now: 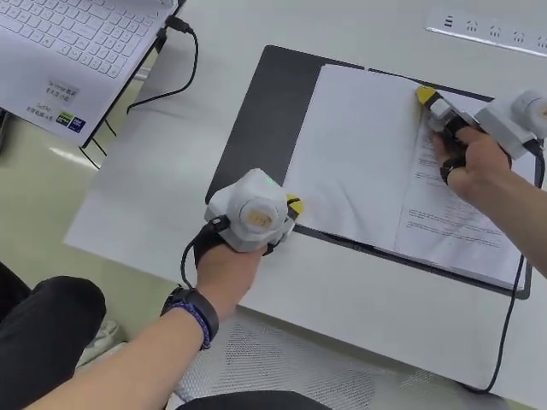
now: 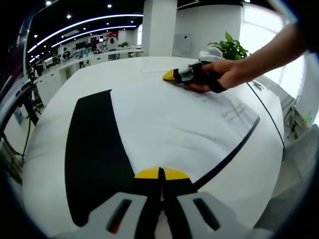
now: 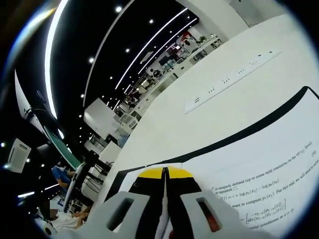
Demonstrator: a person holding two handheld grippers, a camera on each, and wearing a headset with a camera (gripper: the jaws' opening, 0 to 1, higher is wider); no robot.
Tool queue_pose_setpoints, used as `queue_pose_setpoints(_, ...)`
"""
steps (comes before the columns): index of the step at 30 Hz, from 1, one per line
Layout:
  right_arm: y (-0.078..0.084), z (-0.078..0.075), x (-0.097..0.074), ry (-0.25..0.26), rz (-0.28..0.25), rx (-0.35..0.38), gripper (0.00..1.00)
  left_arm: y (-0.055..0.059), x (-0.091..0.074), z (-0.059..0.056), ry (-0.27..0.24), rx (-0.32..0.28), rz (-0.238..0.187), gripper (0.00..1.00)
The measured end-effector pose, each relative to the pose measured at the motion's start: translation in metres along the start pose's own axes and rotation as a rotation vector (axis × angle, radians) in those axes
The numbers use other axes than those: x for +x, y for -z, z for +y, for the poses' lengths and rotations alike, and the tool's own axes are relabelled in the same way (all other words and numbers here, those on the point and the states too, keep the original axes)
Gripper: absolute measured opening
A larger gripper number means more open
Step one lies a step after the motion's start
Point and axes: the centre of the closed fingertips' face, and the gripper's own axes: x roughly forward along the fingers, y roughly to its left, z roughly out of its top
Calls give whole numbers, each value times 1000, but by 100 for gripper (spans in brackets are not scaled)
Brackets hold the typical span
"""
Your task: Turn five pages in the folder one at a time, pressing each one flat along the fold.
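White page [image 3: 259,174] of "log p" formulas

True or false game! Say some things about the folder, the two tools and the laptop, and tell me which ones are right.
The folder lies open. True.
The left tool is wide open. False: its jaws are shut, at the near corner of the page.
The right tool sits at the far end of the fold. True.
The laptop is closed. False: it is open, with its keys showing.
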Motion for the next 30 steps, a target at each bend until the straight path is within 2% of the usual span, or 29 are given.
queue_pose_setpoints(9, -10, -8, 10, 10, -24, 26, 0, 0, 0, 0, 4, -1, 1, 0)
queue_pose_setpoints(17, -9, -10, 11, 7, -18, 25, 0, 0, 0, 0, 5, -3, 3, 0)
queue_pose_setpoints(30, 10, -3, -3, -36, 49, -21, 0, 1, -1, 0, 11, -24, -3, 0)
